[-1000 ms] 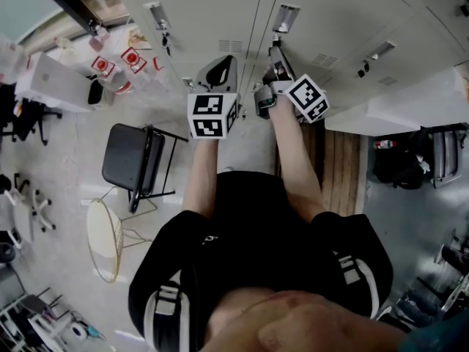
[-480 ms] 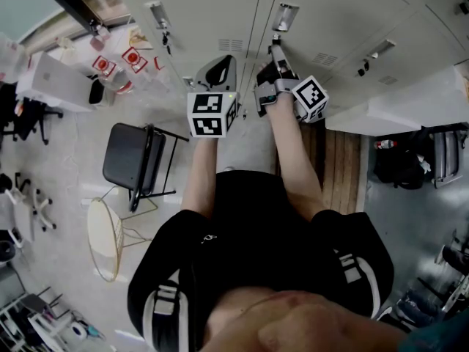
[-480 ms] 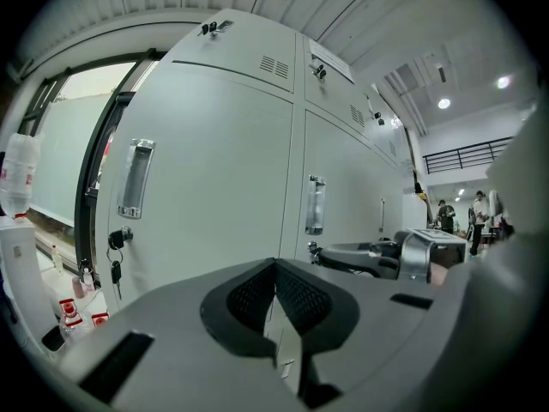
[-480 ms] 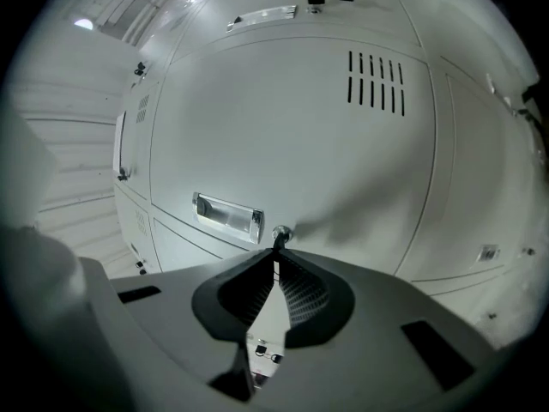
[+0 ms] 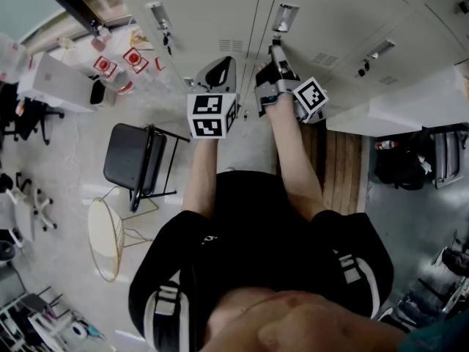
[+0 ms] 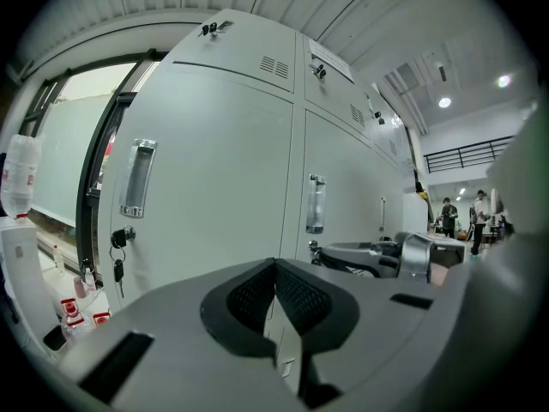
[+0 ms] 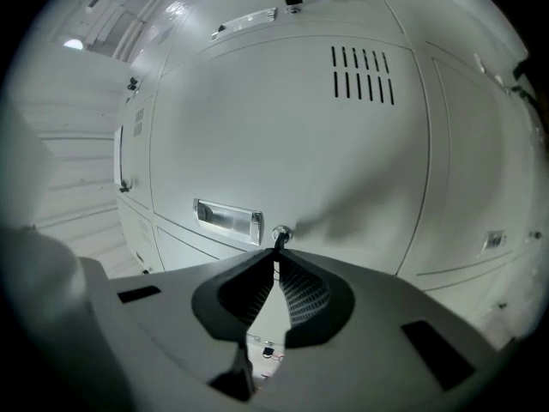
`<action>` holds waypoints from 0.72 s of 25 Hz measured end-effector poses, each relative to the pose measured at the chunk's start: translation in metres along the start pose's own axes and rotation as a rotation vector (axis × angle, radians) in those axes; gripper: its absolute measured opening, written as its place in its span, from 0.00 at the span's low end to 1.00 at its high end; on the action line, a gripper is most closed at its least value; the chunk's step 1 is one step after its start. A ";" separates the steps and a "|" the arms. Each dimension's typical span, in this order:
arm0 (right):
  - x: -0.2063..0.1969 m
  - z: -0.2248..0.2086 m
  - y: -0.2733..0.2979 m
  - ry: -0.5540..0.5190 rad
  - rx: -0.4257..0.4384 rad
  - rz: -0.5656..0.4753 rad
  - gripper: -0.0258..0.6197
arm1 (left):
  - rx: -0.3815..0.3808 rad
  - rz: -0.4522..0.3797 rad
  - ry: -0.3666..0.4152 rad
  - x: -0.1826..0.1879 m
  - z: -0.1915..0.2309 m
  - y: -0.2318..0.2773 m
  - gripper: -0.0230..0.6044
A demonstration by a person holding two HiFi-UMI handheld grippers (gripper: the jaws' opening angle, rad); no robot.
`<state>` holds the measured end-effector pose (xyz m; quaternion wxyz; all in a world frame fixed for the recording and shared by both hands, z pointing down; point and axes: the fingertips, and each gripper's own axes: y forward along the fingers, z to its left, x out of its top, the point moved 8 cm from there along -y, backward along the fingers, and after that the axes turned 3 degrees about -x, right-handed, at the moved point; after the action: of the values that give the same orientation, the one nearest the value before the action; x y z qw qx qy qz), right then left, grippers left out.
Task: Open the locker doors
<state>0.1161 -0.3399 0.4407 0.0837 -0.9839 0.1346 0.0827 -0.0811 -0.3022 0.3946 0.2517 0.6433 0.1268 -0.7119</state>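
Fingers (image 7: 296, 294) of right gripper (image 7: 276, 251) pinching key (image 7: 277, 242) in lock (image 7: 280, 232) of locker door (image 7: 283, 136), just beside handle (image 7: 227, 217). Left gripper (image 6: 276, 269) fingers (image 6: 302, 299) pressed together, empty, near lockers.

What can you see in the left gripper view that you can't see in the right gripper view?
Only the left gripper view shows keys dangling from a lock, a bottle by the window, people far away, and the right hand-held gripper from the side. Only the right gripper view shows that gripper's jaws pinched on a key stuck in a lock. Both show grey locker doors with shiny handles and little vent slots.
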 end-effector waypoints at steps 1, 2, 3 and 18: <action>0.000 0.001 0.000 -0.035 0.002 0.000 0.09 | 0.001 -0.001 0.000 0.000 0.000 0.000 0.05; 0.000 0.003 0.001 -0.073 0.004 0.000 0.09 | 0.002 -0.002 0.000 0.000 0.001 0.000 0.05; 0.000 0.004 0.001 -0.108 -0.001 0.002 0.09 | 0.003 -0.001 0.000 0.000 0.001 0.000 0.05; 0.005 0.016 -0.003 -0.392 -0.051 0.030 0.23 | -0.010 0.007 -0.002 -0.002 -0.004 0.004 0.05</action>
<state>0.1194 -0.3350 0.4249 0.0820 -0.9486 0.1283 0.2774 -0.0755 -0.3033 0.3963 0.2575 0.6418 0.1280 -0.7109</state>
